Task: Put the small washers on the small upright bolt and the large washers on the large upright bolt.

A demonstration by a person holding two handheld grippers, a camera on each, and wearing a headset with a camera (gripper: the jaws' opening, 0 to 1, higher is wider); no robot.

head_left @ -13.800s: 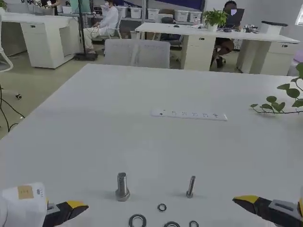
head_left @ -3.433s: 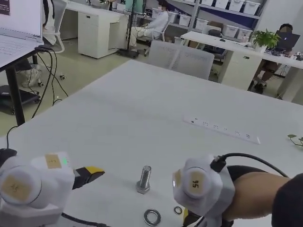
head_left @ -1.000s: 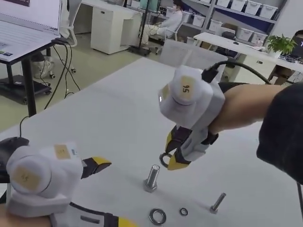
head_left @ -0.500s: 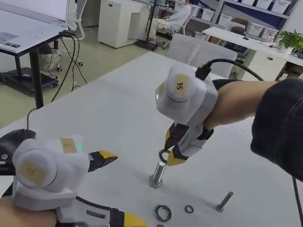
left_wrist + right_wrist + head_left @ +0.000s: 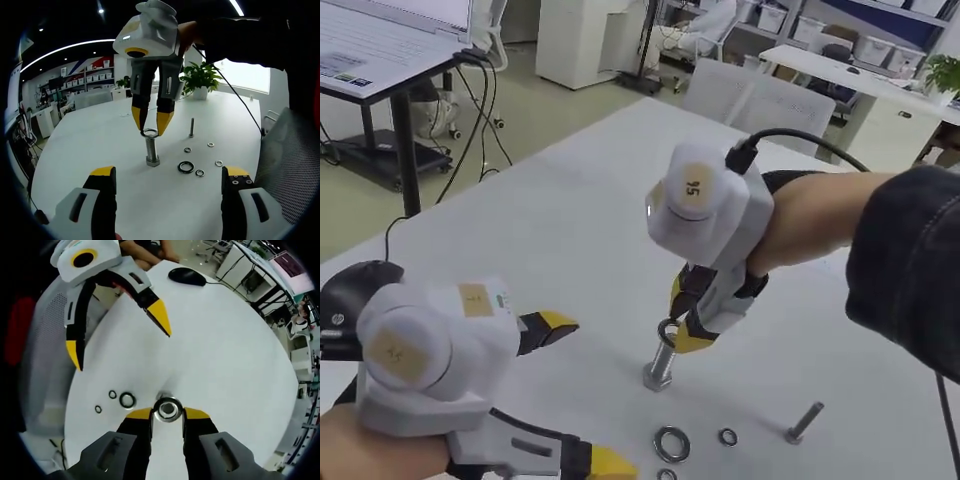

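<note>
Bright, even light is seen in the head view. Only soft, faint shadows are cast on the white table [image 5: 550, 200] below the right gripper [image 5: 678, 325] and around the foot of the large bolt [image 5: 660, 368]. The left gripper [image 5: 586, 392], nearest the camera, is rendered slightly soft.

In the left gripper view, strip lights [image 5: 239, 6] are shown as bright streaks above the right gripper. A window [image 5: 242, 75] behind it is blown out to white, so the sleeve [image 5: 250, 42] is reduced to near black.

Both gripper views are strongly bent towards the edges. In the right gripper view the table ahead of the jaws is washed pale, while the large washer [image 5: 167, 409] pinched at the jaw tips is kept sharp.
</note>
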